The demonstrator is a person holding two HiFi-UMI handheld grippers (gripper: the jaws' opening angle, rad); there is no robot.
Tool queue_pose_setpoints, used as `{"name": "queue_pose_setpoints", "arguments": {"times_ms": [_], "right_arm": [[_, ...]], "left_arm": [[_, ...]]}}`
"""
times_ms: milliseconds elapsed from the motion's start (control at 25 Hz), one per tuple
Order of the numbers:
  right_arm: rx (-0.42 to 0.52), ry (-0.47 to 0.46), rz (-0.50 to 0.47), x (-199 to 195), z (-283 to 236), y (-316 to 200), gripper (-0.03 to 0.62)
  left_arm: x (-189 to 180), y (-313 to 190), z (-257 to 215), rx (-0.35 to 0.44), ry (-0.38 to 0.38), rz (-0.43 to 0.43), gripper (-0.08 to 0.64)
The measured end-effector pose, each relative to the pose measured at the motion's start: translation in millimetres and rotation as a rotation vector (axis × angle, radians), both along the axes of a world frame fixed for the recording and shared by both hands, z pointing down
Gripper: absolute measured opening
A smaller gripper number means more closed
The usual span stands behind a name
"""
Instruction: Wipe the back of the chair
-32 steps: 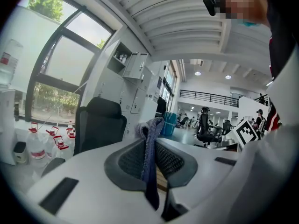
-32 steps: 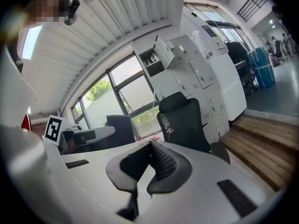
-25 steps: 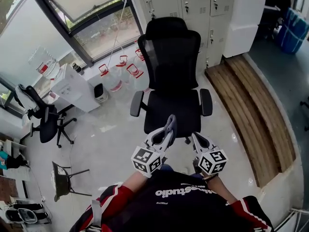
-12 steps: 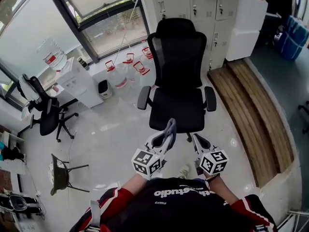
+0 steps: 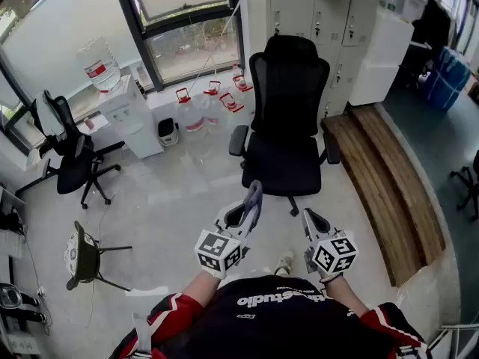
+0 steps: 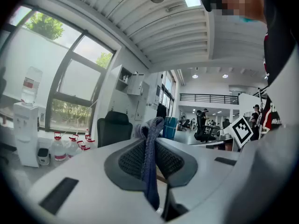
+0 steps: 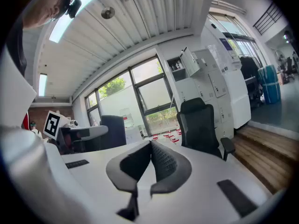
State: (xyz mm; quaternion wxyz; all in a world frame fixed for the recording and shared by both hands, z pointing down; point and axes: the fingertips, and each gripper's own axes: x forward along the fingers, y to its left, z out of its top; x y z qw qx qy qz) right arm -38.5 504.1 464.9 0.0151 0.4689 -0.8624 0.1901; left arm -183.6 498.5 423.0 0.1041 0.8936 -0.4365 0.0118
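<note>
Closing the gap to the black office chair (image 5: 287, 129) looks like the step in hand, since no wiping can start from where you stand. Your left gripper (image 5: 247, 209) has its jaws clamped on a grey-blue cloth (image 5: 256, 193), which stands up past the tips as a narrow folded strip (only a little of it shows beyond the jaws). Your right gripper (image 5: 312, 223) has its jaws pressed together with nothing between them.

To do this well, walk in until the backrest (image 5: 290, 77) is within easy reach. Bring the cloth's broad face, not its edge, flat onto the mesh. A thin pinched strip will likely wipe a poor stripe, so angle the left gripper to let the free end drape. The chair probably rolls and swivels, so the empty right gripper could steady an armrest (image 5: 238, 139) while the left one strokes from the top down.

The chair stands straight ahead of both grippers and well apart from them, with bare floor (image 5: 187, 193) between. Its seat (image 5: 284, 169) is turned toward you and its backrest is on the far side, nearer the lockers (image 5: 329, 13). In the left gripper view it sits left of the cloth; in the right gripper view, right of the jaws.
</note>
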Motion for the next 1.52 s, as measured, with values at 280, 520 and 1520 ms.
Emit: {"name": "queue_pose_setpoints", "arguments": {"times_ms": [280, 520, 1520], "right_arm": [[0.068, 0.062, 0.070, -14, -37, 88, 0.015], [0.102, 0.077, 0.123, -21, -56, 140, 0.015], [0.139, 0.164, 0.274, -22, -58, 196, 0.002]], "left_arm": [[-33, 72, -32, 0.038, 0.044, 0.034, 0.060], [-49, 124, -41, 0.048, 0.046, 0.048, 0.060], [-56, 168, -41, 0.112, 0.024, 0.028, 0.060]]}}
